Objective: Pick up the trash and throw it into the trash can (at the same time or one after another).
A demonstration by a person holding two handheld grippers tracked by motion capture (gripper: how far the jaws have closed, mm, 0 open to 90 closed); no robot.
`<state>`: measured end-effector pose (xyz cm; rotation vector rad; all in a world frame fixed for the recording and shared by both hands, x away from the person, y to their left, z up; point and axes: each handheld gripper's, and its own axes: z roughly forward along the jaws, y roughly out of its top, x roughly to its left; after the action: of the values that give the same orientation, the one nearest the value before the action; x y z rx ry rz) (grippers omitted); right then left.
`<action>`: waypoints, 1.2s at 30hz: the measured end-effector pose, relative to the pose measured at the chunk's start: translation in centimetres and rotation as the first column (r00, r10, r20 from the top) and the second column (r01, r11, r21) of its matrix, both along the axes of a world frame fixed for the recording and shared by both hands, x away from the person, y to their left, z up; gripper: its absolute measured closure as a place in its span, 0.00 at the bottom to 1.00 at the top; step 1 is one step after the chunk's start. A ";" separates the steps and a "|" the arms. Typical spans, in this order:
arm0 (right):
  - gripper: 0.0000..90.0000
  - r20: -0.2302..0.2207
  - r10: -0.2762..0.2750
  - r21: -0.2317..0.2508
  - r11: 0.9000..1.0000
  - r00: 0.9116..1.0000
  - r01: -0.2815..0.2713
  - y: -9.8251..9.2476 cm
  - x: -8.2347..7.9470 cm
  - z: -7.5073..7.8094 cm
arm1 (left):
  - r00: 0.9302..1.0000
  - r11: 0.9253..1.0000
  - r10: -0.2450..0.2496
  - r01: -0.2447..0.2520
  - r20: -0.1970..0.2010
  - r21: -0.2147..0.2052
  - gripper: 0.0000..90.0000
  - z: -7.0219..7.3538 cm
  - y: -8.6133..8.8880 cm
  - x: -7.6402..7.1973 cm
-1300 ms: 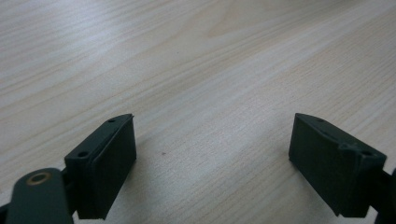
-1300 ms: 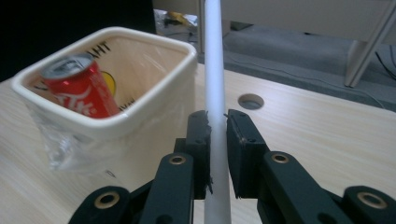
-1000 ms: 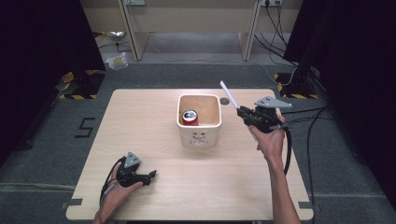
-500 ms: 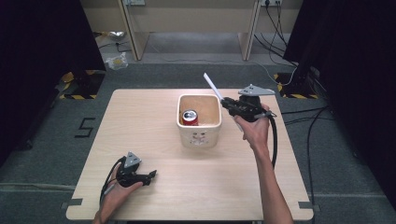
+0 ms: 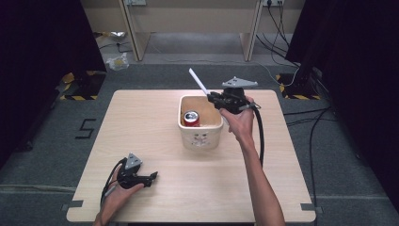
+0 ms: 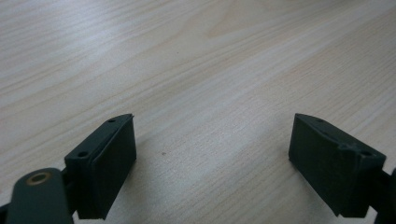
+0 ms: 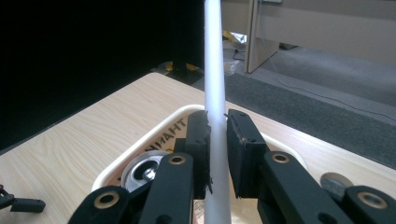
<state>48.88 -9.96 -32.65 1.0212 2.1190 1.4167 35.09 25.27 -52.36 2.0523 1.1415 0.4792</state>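
My right gripper (image 5: 212, 99) is shut on a long white stick (image 5: 197, 81) that slants up and to the left. It hovers over the right back part of a cream tub (image 5: 201, 136) in the middle of the table. A red drink can (image 5: 191, 117) stands inside the tub. In the right gripper view the stick (image 7: 214, 60) runs up between the pressed pads of the gripper (image 7: 217, 135), with the tub rim (image 7: 154, 135) and the can's silver top (image 7: 147, 170) below. My left gripper (image 5: 151, 177) rests near the front left of the table. Its jaws are open over bare wood (image 6: 212, 154).
The wooden table (image 5: 141, 122) has free room left of the tub and along the front. A small round grey disc (image 7: 334, 181) lies on the table right of the tub. Desks and cables stand beyond the far edge, with dark curtains on both sides.
My right gripper has carried the white stick leftward, from right of the tub to above its right back rim. The left gripper has stayed put.
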 end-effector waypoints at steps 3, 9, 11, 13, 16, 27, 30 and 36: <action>0.88 -0.006 0.003 0.000 1.000 1.000 -0.003 0.9 0.5 -0.1 | 1.000 1.000 0.001 -0.001 0.002 -0.001 0.16 0.0 0.0 0.0; 0.88 -0.025 0.011 0.002 1.000 1.000 -0.011 2.1 1.4 -0.5 | 1.000 1.000 0.001 -0.001 0.001 -0.001 0.16 0.0 0.0 0.0; 0.88 -0.038 0.014 -0.003 1.000 0.999 -0.014 2.7 1.9 -0.8 | 1.000 1.000 0.001 -0.001 0.001 -0.001 0.16 0.0 0.0 0.0; 0.88 -0.041 0.012 -0.003 1.000 0.999 -0.013 2.8 2.0 -0.9 | 1.000 1.000 0.000 0.000 0.001 0.001 0.16 0.0 0.0 0.0; 0.88 -0.053 0.012 -0.007 1.000 0.999 -0.013 3.1 2.5 -1.3 | 1.000 1.000 -0.004 0.004 -0.003 0.005 0.16 0.0 0.0 0.0; 0.88 -0.099 -0.003 -0.030 1.000 0.995 0.000 3.5 4.0 -2.8 | 1.000 1.000 -0.007 0.007 -0.004 0.006 0.16 0.0 0.1 0.0; 0.88 -0.105 -0.007 -0.033 0.999 0.994 0.004 3.4 4.2 -3.0 | 1.000 1.000 -0.007 0.007 -0.004 0.006 0.16 0.0 0.1 0.0; 0.88 -0.118 -0.009 -0.044 0.999 0.993 0.004 3.5 4.5 -3.2 | 1.000 1.000 -0.007 0.007 -0.004 0.006 0.16 0.0 0.1 0.0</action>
<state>53.34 -6.47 -35.84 1.1189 2.2175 1.3304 35.09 25.32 -52.31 2.0624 1.1361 0.4762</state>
